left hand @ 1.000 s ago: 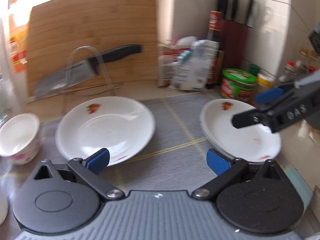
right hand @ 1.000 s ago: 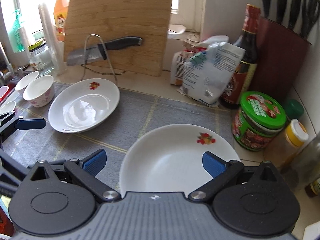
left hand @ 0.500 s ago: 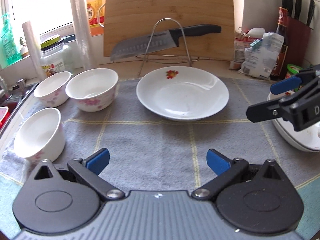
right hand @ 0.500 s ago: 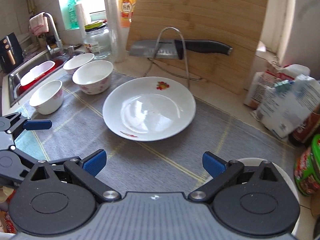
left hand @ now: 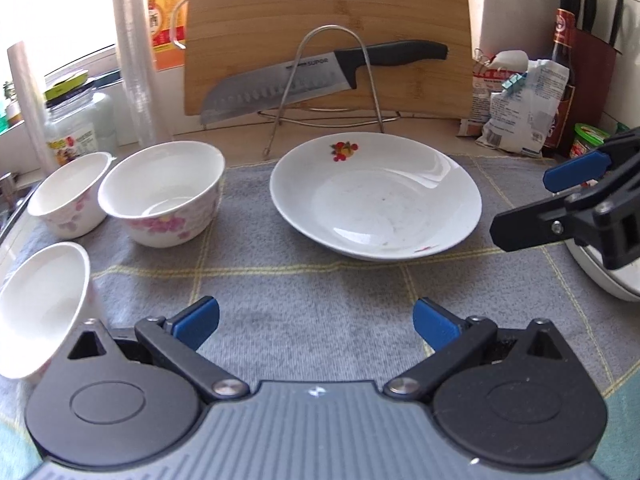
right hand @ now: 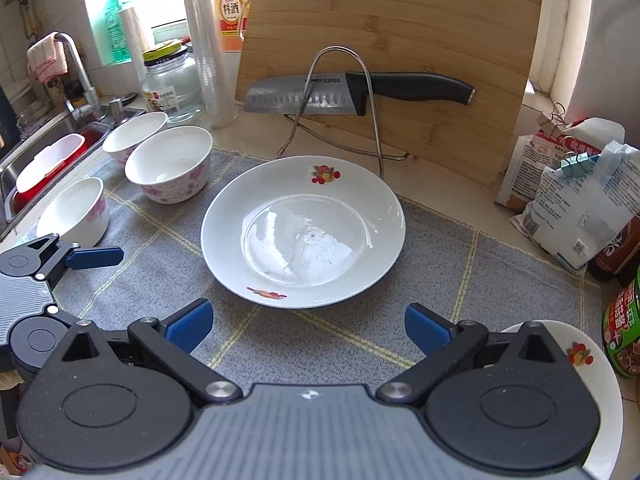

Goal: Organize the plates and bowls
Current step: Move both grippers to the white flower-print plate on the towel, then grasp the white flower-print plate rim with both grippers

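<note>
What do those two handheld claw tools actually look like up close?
Both match. The left gripper and right gripper each have a ribbed grey body, two round black discs with triangular cut-outs, black link bars on silver pivot pins, and blue-tipped fingers. A small white mark sits at the body's centre. No cables, hands or sleeves show.

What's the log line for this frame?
left claw: open, empty | right claw: open, empty | plate: on mat, untouched | bowls: three, unstacked

"SUPOR" on knife (right hand: 320, 96) blade, "料酒" on orange bottle (right hand: 232, 8) (label)
</note>
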A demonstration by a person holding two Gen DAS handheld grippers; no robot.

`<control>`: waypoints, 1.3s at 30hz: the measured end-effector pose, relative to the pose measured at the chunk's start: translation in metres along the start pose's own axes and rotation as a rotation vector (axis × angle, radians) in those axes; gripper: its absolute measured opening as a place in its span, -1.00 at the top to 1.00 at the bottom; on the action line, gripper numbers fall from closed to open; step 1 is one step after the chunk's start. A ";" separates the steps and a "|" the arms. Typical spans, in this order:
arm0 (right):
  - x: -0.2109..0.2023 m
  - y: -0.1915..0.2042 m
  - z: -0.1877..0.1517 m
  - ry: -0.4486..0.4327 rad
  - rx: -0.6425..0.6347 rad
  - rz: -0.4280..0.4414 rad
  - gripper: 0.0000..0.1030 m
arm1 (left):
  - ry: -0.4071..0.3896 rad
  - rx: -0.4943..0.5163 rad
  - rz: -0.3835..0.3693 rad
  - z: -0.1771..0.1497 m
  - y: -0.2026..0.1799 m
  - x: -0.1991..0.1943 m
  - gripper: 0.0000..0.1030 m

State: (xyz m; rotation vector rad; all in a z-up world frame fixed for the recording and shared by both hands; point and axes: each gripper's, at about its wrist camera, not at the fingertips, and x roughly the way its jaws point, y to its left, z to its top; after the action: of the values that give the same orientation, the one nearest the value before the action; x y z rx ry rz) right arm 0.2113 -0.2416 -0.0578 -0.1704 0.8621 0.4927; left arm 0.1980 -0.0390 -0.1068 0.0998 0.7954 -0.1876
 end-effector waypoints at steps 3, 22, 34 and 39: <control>0.007 0.000 0.001 0.020 0.029 -0.031 -1.00 | 0.015 0.022 -0.040 0.001 0.001 0.013 -0.99; 0.063 -0.016 0.018 0.161 0.119 0.009 -1.00 | 0.007 0.143 -0.171 0.015 -0.004 0.056 -0.99; 0.100 -0.041 0.045 0.233 0.135 0.101 -1.00 | -0.017 0.162 -0.198 0.023 -0.003 0.069 -1.00; 0.112 -0.045 0.056 0.252 0.124 0.141 -1.00 | -0.024 0.163 -0.201 0.022 -0.002 0.068 -1.00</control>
State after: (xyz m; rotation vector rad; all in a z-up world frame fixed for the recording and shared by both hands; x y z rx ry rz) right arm 0.3324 -0.2233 -0.1095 -0.0586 1.1532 0.5548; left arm 0.2600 -0.0532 -0.1401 0.1710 0.7651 -0.4436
